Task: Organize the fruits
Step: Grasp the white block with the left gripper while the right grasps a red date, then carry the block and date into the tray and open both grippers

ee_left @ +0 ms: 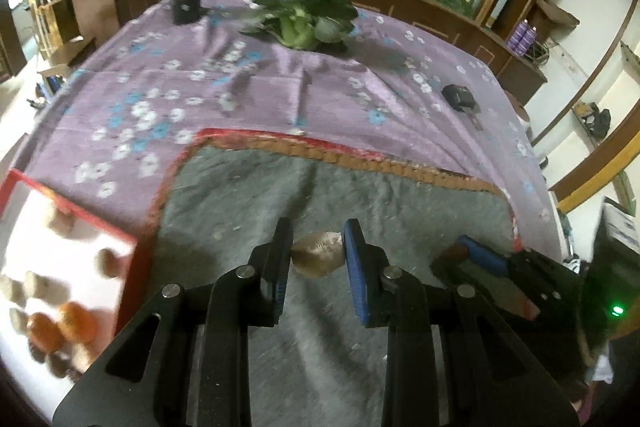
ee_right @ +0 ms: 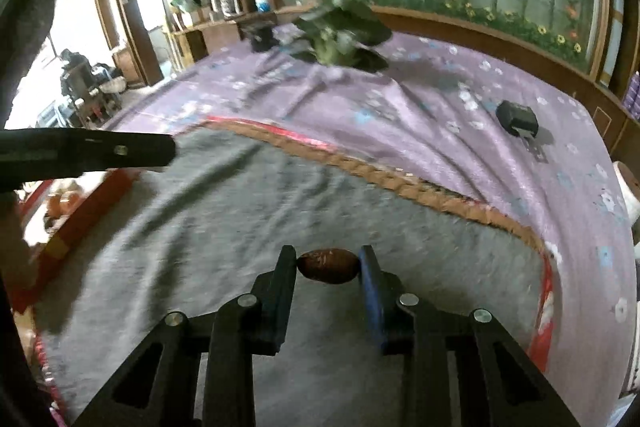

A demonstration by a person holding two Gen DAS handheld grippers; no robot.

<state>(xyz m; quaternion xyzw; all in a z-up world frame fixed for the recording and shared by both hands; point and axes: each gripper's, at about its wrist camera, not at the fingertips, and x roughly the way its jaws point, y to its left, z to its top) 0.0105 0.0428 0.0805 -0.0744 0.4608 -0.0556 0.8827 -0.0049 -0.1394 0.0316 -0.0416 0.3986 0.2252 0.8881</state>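
My left gripper [ee_left: 318, 255] is shut on a pale beige-brown fruit [ee_left: 319, 259], held above the grey blanket [ee_left: 280, 195]. My right gripper [ee_right: 328, 263] is shut on a dark brown oval fruit [ee_right: 328, 265], which sits crosswise between the pads over the same blanket [ee_right: 240, 219]. A white tray with a red rim [ee_left: 92, 217] lies at the left. It holds orange fruits [ee_left: 60, 327] and several brownish ones, all blurred. A blue finger [ee_left: 482, 261] of the right gripper shows to the right in the left wrist view. A black finger [ee_right: 120, 149] of the left gripper crosses the left side of the right wrist view.
The grey blanket, edged in orange and red, lies on a bed with a purple flowered sheet [ee_left: 360, 95]. At the far side are a leafy green vegetable [ee_left: 304, 15] and a black container [ee_left: 186, 5]. A small black device [ee_left: 458, 97] lies at the right. A wooden headboard stands behind.
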